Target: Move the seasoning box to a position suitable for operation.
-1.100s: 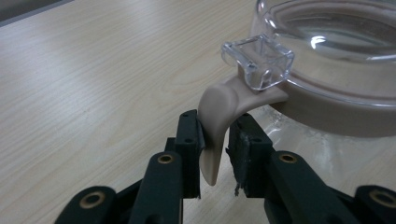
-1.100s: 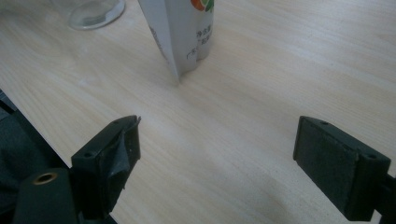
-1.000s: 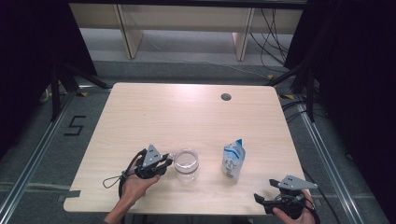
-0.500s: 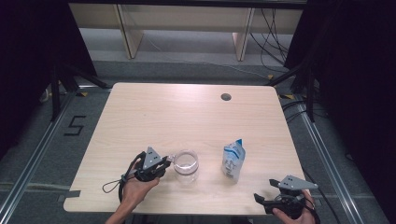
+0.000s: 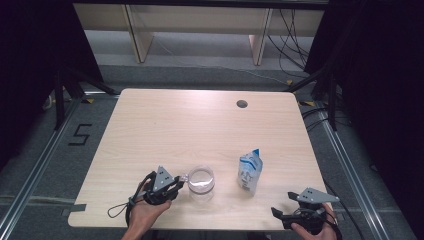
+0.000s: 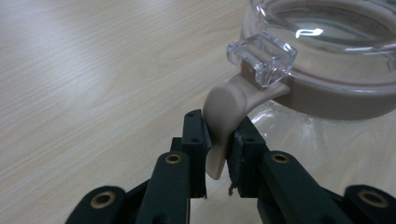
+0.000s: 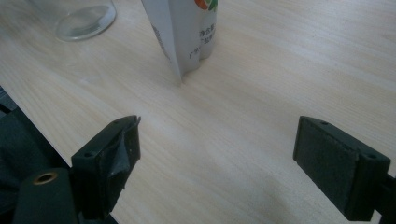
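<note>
**Jar dragged by its lid tab**

Leftward along the near edge went the left gripper (image 6: 217,154) and the glass jar (image 5: 201,183) since the earlier frame. Its jaws, having just opened slightly, pinched the beige tab (image 6: 224,112), likely to tow or unlatch the lid. At the near right corner the right gripper (image 5: 295,214) sat wide, holding nothing, beside the pouch (image 5: 249,171). Bare tabletop (image 5: 200,120) lay beyond.

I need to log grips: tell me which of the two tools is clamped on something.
The left tool: it is shut on the beige handle of the clear glass jar. The right tool gapes open over bare table.
</note>
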Available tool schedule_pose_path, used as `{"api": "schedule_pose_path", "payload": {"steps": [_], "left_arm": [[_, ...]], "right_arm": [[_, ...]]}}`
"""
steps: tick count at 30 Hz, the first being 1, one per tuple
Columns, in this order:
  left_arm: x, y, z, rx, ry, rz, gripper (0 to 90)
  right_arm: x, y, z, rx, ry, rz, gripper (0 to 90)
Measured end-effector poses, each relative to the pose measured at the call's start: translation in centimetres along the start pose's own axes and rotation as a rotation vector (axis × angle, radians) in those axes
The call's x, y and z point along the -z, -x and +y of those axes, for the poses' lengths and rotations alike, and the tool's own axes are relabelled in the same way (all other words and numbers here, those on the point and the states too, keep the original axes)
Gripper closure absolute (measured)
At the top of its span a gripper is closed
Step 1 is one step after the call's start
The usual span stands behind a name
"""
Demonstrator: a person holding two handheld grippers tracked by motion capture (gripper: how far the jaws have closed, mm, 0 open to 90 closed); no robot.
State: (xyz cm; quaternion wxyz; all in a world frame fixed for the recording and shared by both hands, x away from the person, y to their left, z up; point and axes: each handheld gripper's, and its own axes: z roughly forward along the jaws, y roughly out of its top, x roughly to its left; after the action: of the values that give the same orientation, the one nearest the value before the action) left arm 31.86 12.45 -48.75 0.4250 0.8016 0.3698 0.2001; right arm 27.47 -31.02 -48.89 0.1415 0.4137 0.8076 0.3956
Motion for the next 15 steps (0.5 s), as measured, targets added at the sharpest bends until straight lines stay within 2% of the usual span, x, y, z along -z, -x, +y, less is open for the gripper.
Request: {"api": "schedule_pose_path", "payload": {"steps": [1, 2, 3, 5, 6, 7, 8, 9, 10, 11, 12, 13, 15], "left_arm": [[0.0, 0.0, 0.0, -0.006, -0.006, 0.001, 77.0], [0.0, 0.2, 0.1, 0.004, 0.003, -0.013, 77.0], [0.1, 0.4, 0.0, -0.001, -0.011, -0.024, 76.2], [0.3, 0.5, 0.0, 0.0, -0.02, -0.026, 75.3], [0.3, 0.7, -0.1, 0.011, -0.01, -0.038, 74.8], [0.3, 0.7, -0.1, 0.011, -0.01, -0.038, 74.4], [0.3, 0.9, -0.1, 0.023, -0.002, -0.049, 74.2], [0.3, 1.0, -0.1, 0.019, -0.009, -0.054, 74.2], [0.3, 1.1, -0.1, 0.007, -0.003, -0.046, 74.2], [0.3, 1.2, -0.1, 0.006, -0.008, -0.054, 74.2], [0.3, 1.3, -0.1, 0.003, -0.007, -0.057, 74.2], [0.3, 1.4, 0.0, -0.02, -0.004, -0.068, 74.2], [0.2, 1.6, 0.0, -0.02, -0.002, -0.069, 74.2]], "right_arm": [[0.0, 0.0, 0.0, -0.001, 0.0, -0.001, 15.5], [0.0, 0.0, 0.0, -0.001, 0.0, -0.001, 15.5], [0.0, -0.3, 0.0, -0.031, -0.009, 0.011, 15.5], [0.0, -0.3, 0.0, -0.028, -0.007, 0.01, 15.6], [0.0, -0.3, 0.0, -0.034, -0.01, 0.01, 15.5], [0.0, -0.1, 0.0, -0.001, -0.004, -0.001, 15.5], [0.0, -0.2, 0.0, -0.024, -0.007, 0.008, 15.6], [0.0, -0.2, 0.0, -0.024, -0.007, 0.008, 15.6], [0.0, -0.1, 0.0, 0.0, -0.003, 0.002, 15.5], [0.0, -0.3, 0.0, -0.026, -0.009, 0.01, 15.6], [-0.1, -0.3, -0.1, -0.029, -0.002, 0.012, 15.5], [-0.1, -0.1, 0.0, -0.009, 0.002, 0.013, 15.6], [-0.1, -0.2, 0.0, -0.009, 0.001, 0.012, 15.6]]}}
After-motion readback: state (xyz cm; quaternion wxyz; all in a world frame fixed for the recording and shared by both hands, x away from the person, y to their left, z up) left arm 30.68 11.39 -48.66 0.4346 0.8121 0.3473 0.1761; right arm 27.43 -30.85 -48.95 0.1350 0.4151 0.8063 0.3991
